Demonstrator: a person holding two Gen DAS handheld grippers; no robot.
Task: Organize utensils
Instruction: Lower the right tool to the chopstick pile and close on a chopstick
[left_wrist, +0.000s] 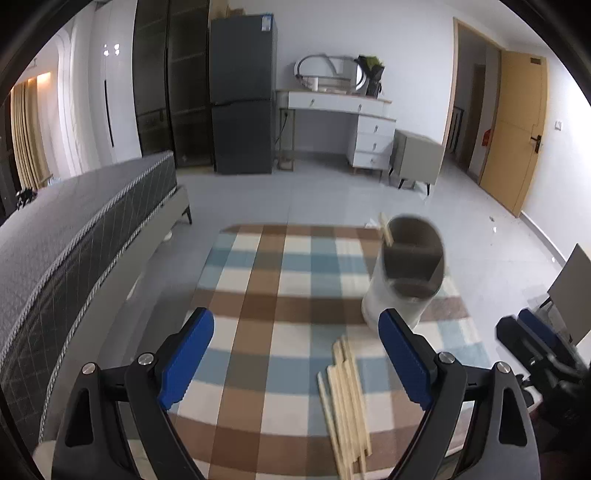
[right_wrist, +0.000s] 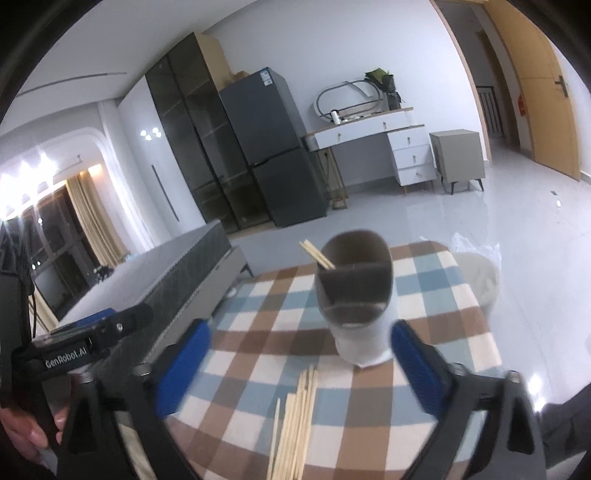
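Note:
A white utensil holder with a dark divided inside stands on the checked table; one chopstick pair leans out of its back compartment. Several loose wooden chopsticks lie in a bundle in front of it. My left gripper is open and empty above the table, the bundle between its fingers nearer the right one. In the right wrist view the holder stands ahead, with chopsticks in it and the bundle below. My right gripper is open and empty above the bundle.
A grey bed runs along the table's left side. A fridge, a white desk and a grey cabinet stand at the far wall. The other gripper shows at the right edge and at the left edge.

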